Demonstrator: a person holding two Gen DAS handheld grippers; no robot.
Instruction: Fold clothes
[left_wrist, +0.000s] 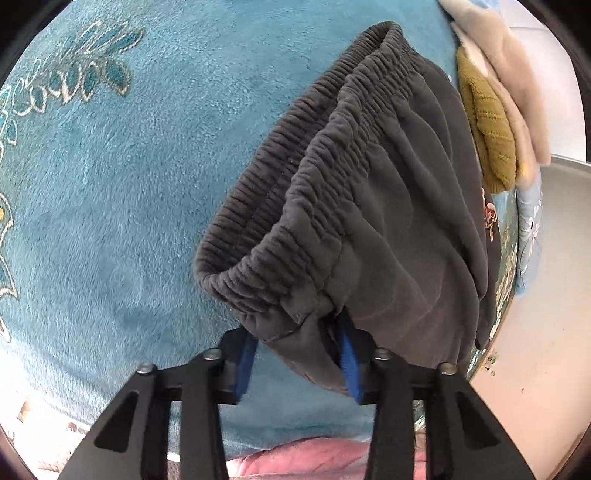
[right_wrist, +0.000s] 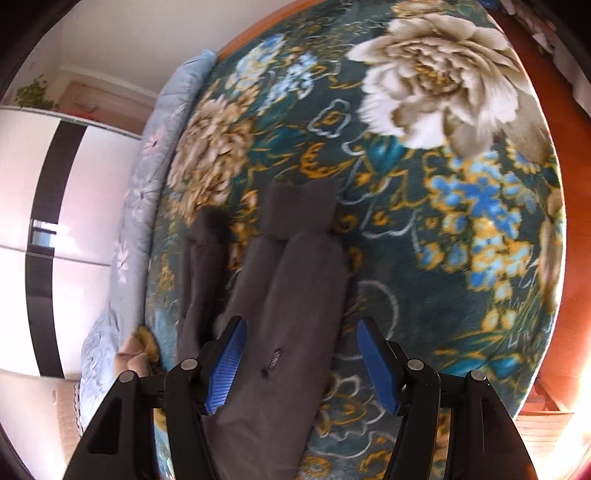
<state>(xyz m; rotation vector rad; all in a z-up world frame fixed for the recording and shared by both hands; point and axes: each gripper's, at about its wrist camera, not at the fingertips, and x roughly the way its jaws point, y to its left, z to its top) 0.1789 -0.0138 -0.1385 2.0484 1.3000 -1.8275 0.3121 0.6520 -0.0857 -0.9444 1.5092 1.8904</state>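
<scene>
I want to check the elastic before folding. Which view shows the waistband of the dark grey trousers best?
The left wrist view: the gathered waistband fills its centre, open and close up, above the left gripper. The right wrist view shows only the trouser legs on the floral blanket.

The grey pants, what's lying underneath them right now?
The grey pants lie on a teal floral blanket, its pattern showing beside the legs in the right wrist view. Whatever the blanket covers, and anything directly under the fabric, is hidden.
</scene>
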